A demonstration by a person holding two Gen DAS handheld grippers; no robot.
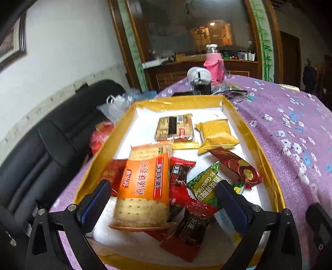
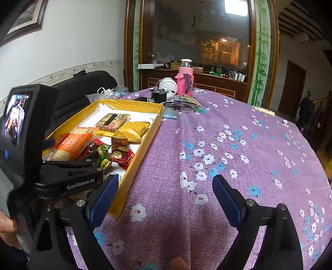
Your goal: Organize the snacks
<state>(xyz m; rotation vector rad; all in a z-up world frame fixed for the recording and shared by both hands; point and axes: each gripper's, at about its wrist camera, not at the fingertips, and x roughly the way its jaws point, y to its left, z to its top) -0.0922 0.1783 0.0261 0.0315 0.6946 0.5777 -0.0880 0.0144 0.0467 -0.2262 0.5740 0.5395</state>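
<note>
Crowding tray: snack packets | beyond: pink bottle, plastic bags

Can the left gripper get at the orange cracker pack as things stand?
Probably yes: left gripper has open jaws straddling the orange cracker pack, which lies on top of the other snacks with nothing above it.

Room, catalogued from the worktop, round, draped in a purple cloth with white and blue blossoms.
- Left of it: black padded seat; white wall with patterned border strip; dark-framed picture above.
- Beyond it: wood-framed glass partition, bamboo-painted panels either side, warm lamp glow behind; low wooden counter beneath.
- Right of it: dark wooden door.
</note>
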